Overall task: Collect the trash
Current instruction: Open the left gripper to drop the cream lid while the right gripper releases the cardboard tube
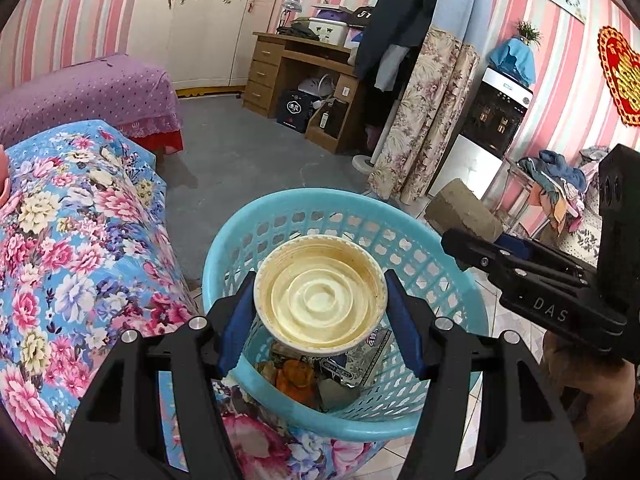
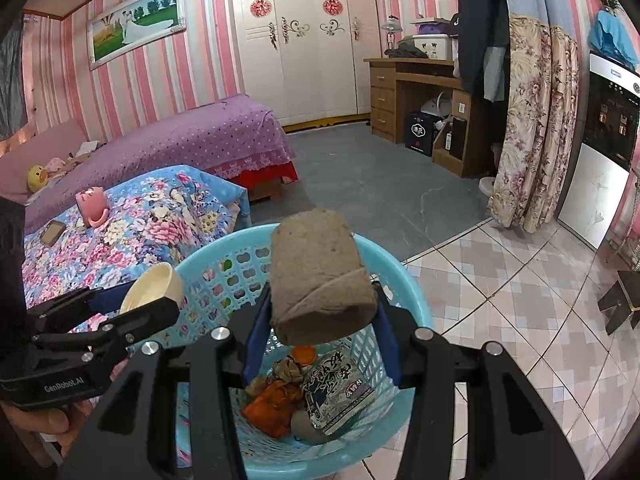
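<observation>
Gripping a stained paper bowl [image 1: 320, 300] and a flattened cardboard roll [image 2: 320, 276], both jaws hover over basket [image 1: 460, 280].

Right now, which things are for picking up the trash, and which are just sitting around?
For the job:
- paper cup, held in the left gripper
- cardboard roll, held in the right gripper
- blue basket, with wrappers already inside

Just lying about:
- pink mug on the flowered cloth
- phone beside it
- yellow duck toy on the bed

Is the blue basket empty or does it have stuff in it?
Not empty. The blue basket already has trash at the bottom: an orange wrapper and a printed packet.
</observation>
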Motion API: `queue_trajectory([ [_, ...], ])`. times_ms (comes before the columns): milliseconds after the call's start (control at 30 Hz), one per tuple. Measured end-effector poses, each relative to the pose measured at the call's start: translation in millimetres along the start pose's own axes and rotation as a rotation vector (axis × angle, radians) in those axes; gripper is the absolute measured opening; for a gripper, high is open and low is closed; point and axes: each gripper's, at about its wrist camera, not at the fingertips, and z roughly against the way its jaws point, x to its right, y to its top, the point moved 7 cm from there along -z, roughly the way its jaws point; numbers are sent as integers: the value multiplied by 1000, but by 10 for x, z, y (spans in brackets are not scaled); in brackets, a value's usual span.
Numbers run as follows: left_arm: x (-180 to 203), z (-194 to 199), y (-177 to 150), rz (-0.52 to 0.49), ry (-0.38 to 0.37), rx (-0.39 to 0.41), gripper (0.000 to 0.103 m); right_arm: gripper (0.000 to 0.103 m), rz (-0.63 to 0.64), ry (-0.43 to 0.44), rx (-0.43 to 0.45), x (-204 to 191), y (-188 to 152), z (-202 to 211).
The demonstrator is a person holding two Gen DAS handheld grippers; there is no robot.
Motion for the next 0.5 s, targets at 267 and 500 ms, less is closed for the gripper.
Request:
queue_trajectory([
  [267,-38,4,12,26,24,18,80,47,-3,-1,-3,18,-6,-8],
  [500,-109,63,28,40,39,39,83,47,-2,10,-9,-10,-11,-22],
])
